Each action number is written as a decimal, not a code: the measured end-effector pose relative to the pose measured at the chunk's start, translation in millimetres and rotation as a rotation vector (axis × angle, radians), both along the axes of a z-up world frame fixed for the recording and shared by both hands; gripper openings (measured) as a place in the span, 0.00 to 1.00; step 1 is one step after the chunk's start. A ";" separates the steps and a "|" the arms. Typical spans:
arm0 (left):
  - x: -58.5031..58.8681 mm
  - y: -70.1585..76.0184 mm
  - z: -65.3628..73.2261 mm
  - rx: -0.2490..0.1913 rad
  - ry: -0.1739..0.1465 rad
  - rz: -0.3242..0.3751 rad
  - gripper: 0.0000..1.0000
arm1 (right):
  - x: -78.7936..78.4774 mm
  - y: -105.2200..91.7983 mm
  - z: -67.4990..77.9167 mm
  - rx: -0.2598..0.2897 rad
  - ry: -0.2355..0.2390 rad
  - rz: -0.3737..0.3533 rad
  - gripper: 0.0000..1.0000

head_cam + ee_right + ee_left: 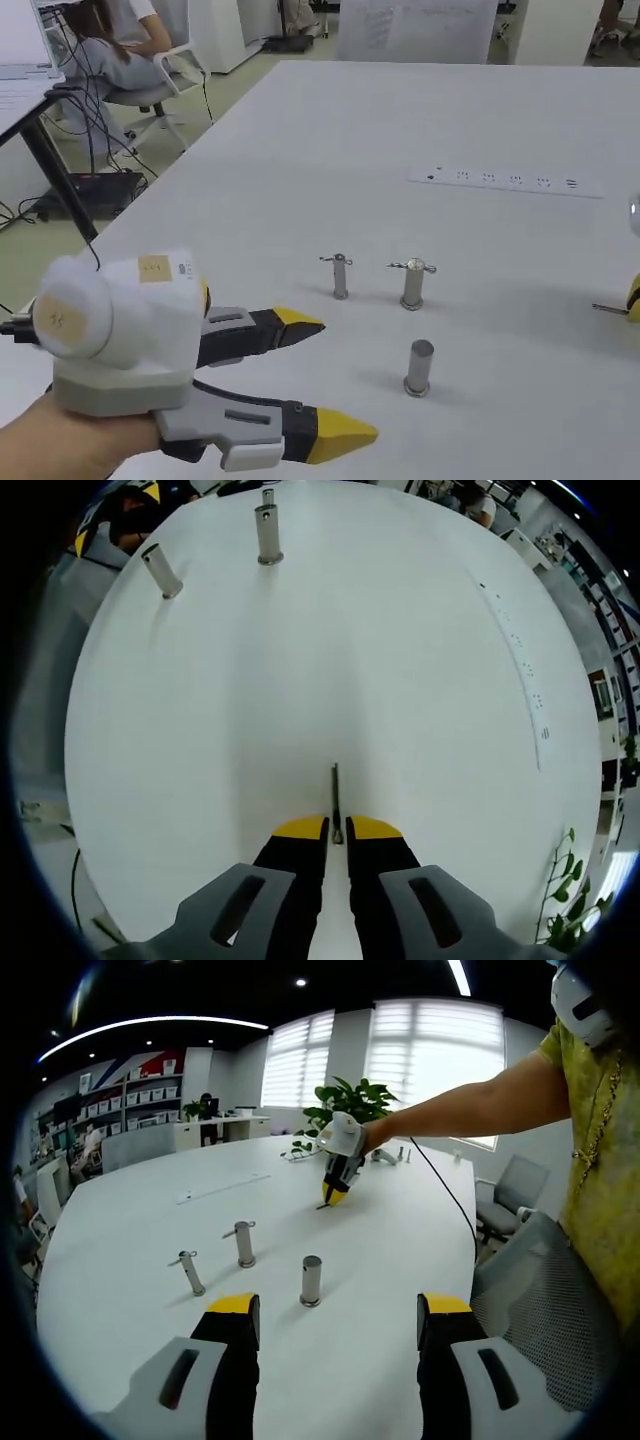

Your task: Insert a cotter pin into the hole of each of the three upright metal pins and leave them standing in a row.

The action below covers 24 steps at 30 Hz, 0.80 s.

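The left gripper [325,380] was held over the bench [300,150] near its near left corner. Its jaws were spread wide with nothing between them, and the yellow tips were aimed toward the three upright metal pins.

In the head view, two of these stood side by side in the middle of the bench: the first metal pin [340,277] and, a little to its right, the second metal pin [413,286]. Each carried a cotter pin crosswise through the hole near its top: the first fitted cotter pin [331,260] and the second fitted cotter pin [412,266]. The third metal pin [420,367] stood closer to the near edge, in front of the second and apart from it, with its top bare.

The right gripper [337,830] had its jaws drawn almost together on a loose cotter pin [336,795]. It pinched one end, so the rest stuck straight out ahead of the tips. In the left gripper view, that gripper pointed down at the bench toward the right edge, well apart from the metal pins. Whether the loose cotter pin touched the surface could not be told.

A white power strip [505,181] lay flat beyond the metal pins, toward the far edge. A seated person [120,50] was at another desk past the far left corner. In the left gripper view, a potted plant [350,1105] stood at the bench's distant end.
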State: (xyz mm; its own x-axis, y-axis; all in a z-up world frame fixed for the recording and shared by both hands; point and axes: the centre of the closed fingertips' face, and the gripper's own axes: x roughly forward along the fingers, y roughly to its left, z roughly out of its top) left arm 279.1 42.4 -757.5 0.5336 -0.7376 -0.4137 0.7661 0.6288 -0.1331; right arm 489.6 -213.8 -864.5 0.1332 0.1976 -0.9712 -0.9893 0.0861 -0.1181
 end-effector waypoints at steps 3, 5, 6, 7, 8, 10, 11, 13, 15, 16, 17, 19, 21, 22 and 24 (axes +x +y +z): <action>-0.3 0.1 -0.6 0.002 0.002 -0.001 0.63 | -1.2 -0.1 -0.9 0.011 0.027 -0.012 0.07; -0.4 0.4 -0.5 0.004 0.001 -0.001 0.63 | 0.1 -0.3 -1.0 0.023 0.039 -0.025 0.07; -0.4 0.5 -0.2 0.002 0.001 0.001 0.63 | 0.2 -0.4 -1.0 0.027 0.043 -0.028 0.07; -0.3 1.1 -0.1 0.003 0.000 0.002 0.63 | 0.0 0.0 -1.1 0.030 0.046 -0.033 0.07; -0.3 1.4 -0.2 0.003 0.000 0.003 0.63 | -0.2 0.3 -1.2 0.031 0.049 -0.034 0.07; -0.4 1.9 -0.2 0.004 0.001 0.004 0.62 | -0.1 0.4 -1.2 0.036 0.055 -0.049 0.07; -0.5 2.2 -0.2 0.006 0.000 0.004 0.62 | -0.2 0.5 -1.3 0.037 0.055 -0.065 0.07; -0.2 2.2 0.3 0.006 -0.001 0.007 0.62 | -0.6 0.7 -1.5 0.036 0.045 -0.072 0.07; 0.0 1.6 0.9 0.003 -0.003 0.007 0.62 | -1.4 0.6 -1.7 0.029 0.031 -0.079 0.07; 0.1 1.4 1.0 0.003 -0.003 0.006 0.62 | -1.8 0.8 -1.8 0.026 0.027 -0.084 0.06; 0.3 0.8 1.0 0.005 -0.005 0.005 0.62 | -1.5 0.2 -1.8 0.012 0.007 -0.073 0.05; 0.8 0.1 1.3 0.004 -0.006 0.005 0.62 | -2.2 0.9 -2.4 0.006 -0.004 -0.076 0.04; 1.0 -1.2 1.9 0.003 -0.008 0.003 0.62 | -0.7 0.1 -1.7 0.002 -0.010 -0.087 0.03; 1.1 -2.1 2.3 0.003 -0.009 0.000 0.62 | -0.6 -0.2 -1.4 0.004 -0.011 -0.097 0.03; 0.7 -3.5 2.8 0.005 -0.011 -0.006 0.62 | -0.3 -0.5 -1.0 0.008 -0.006 -0.120 0.02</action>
State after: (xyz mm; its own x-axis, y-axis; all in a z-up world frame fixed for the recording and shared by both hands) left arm 279.8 39.0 -754.7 0.5337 -0.7387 -0.4118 0.7712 0.6249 -0.1215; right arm 489.2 -214.2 -865.5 0.1626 0.1876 -0.9687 -0.9710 0.2048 -0.1233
